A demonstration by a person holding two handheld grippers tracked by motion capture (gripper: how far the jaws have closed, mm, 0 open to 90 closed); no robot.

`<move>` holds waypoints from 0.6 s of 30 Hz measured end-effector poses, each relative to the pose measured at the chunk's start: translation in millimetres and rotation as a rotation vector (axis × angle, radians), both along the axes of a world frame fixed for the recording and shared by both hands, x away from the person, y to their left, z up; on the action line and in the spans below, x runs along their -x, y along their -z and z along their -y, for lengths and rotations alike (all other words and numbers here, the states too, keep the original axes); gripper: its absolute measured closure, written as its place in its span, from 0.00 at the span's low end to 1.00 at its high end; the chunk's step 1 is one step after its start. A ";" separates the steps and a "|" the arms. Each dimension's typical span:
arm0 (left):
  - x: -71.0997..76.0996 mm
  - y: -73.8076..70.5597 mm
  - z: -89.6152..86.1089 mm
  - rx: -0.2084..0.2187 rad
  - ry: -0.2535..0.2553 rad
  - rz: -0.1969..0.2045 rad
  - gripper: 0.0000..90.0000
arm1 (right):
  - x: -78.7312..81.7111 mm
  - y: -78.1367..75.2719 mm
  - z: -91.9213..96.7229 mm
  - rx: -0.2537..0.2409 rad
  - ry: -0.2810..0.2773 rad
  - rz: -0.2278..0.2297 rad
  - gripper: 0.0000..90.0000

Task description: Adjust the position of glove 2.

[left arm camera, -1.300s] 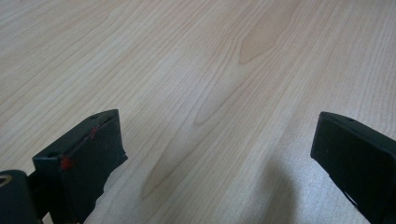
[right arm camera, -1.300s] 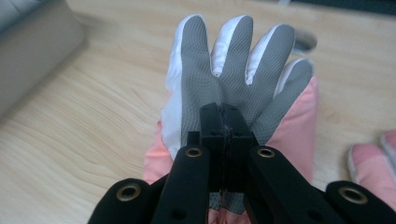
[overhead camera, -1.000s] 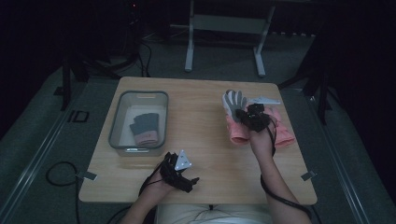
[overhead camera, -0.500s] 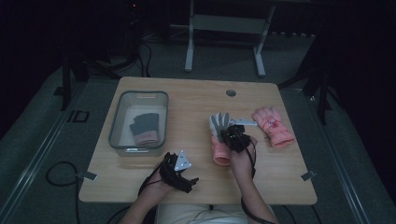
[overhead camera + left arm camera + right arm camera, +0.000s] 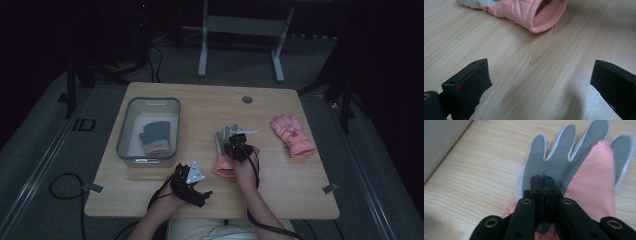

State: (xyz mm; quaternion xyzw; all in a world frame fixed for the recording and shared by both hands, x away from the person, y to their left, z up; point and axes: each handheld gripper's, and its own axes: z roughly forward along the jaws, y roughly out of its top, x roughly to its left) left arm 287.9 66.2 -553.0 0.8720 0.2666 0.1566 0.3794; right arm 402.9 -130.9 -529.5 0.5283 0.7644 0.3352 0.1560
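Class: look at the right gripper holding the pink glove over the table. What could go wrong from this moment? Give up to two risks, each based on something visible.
1. The right gripper pinches just a fold of the glove's grey palm; that thin fabric could slip free.
2. The bin already holds a dark glove, while the matching pink glove lies far right, so pairs may get mixed.

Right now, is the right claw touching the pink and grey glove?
Touching. In the right gripper view the right claw is shut with a fold of the glove grey palm fabric pinched between its jaws.
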 end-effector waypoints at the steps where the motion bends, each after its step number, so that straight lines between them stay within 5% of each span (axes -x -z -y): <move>1: -0.3 0.5 0.0 0.000 0.001 -0.001 0.02 | -0.6 1.8 -0.6 0.003 -0.002 0.001 0.97; 10: -0.3 2.2 1.5 -0.008 0.008 -0.002 0.02 | -0.6 -4.4 -4.6 0.005 -0.028 0.012 0.83; 18: 0.0 2.8 1.1 -0.013 0.008 0.004 0.02 | 12.0 -52.2 28.6 -0.032 -0.135 0.163 0.75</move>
